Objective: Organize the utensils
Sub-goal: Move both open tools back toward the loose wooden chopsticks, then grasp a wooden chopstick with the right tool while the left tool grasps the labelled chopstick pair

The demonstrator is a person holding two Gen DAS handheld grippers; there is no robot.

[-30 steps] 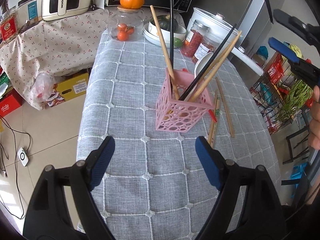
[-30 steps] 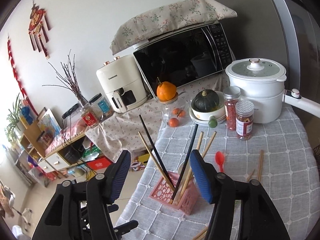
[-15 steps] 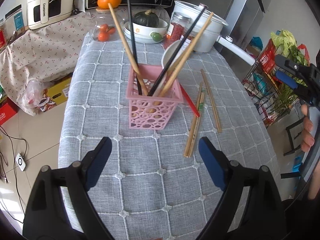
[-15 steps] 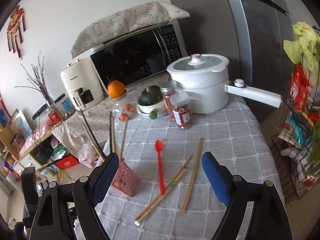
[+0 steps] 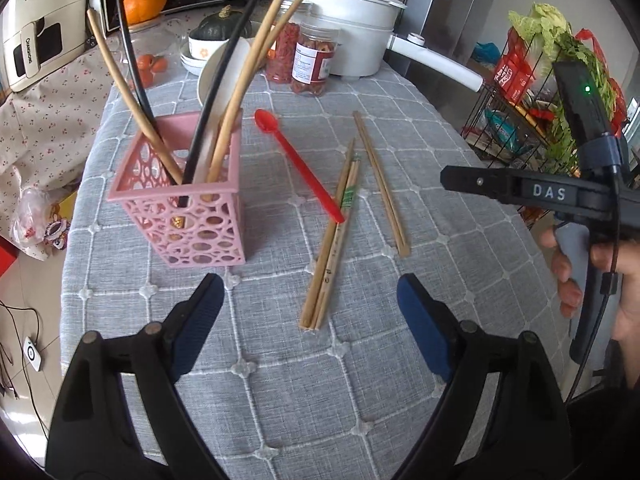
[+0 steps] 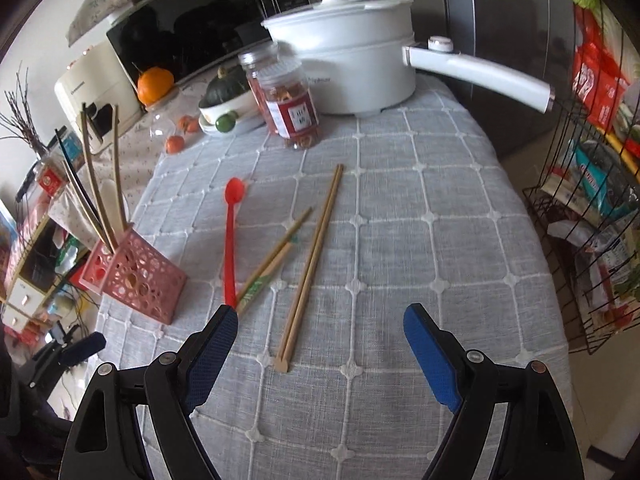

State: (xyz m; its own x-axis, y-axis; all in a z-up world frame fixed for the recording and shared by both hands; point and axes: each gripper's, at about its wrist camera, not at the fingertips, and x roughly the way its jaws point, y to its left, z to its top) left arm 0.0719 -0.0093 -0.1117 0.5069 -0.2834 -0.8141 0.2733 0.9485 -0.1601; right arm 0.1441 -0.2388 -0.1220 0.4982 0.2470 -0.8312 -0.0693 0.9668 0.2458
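Both jaws wider (seemingly empty) now

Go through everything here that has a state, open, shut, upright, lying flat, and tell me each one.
Left gripper: open, nothing between the pads.
Right gripper: open, jaws have just been opening, nothing held.
Pink holder: upright, chopsticks and a white spoon standing in it.
Red spoon: lying flat on the cloth.
Loose chopsticks: lying flat, outside the holder.
White pot: lid on.
Jar: lid on.
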